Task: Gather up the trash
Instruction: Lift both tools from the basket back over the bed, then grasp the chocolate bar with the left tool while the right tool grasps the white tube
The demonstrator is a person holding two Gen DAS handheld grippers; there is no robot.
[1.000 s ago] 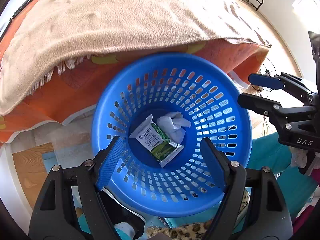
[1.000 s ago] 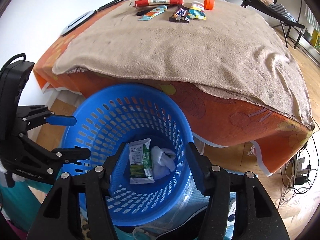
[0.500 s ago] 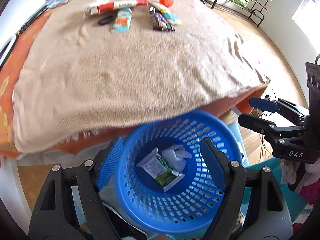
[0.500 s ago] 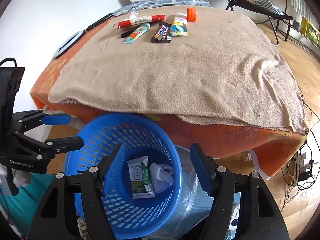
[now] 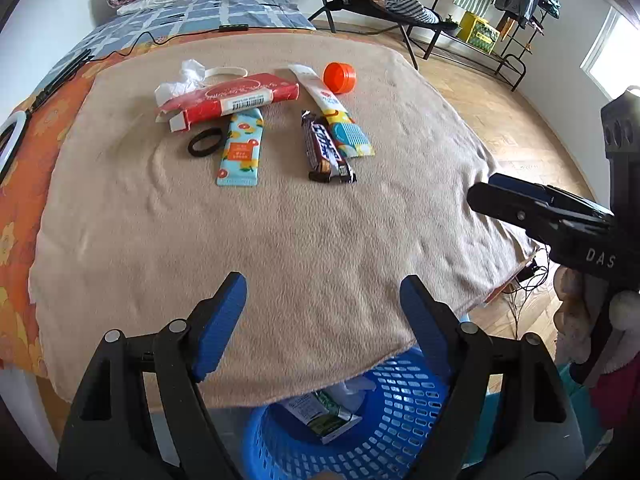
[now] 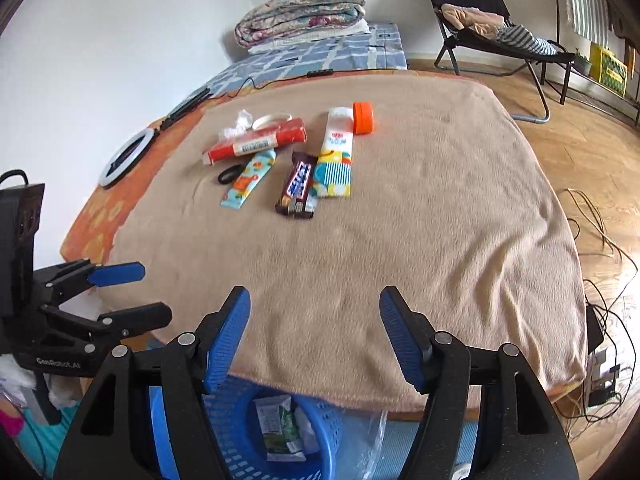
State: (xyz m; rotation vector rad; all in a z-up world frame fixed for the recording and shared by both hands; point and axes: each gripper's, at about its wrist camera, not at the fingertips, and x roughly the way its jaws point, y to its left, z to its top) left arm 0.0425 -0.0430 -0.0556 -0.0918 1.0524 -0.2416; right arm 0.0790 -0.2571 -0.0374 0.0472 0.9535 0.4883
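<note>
Trash lies in a cluster on the bed's tan blanket (image 5: 280, 240), far from both grippers.

The chocolate bar (image 5: 326, 148) sits beside a red box (image 5: 232, 98) bearing a barcode label. The blue basket (image 5: 384, 432) holds a green-white packet (image 6: 280, 428). The left gripper (image 5: 322, 316) and the right gripper (image 6: 314, 332) both have fingers apart, empty. The right view alone shows a ring light (image 6: 126, 156).

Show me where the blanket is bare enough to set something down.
The beige blanket is bare from its near edge above the blue basket up to the chocolate bar, and along its right side. Crowded: the far cluster around the red box and orange cap.
</note>
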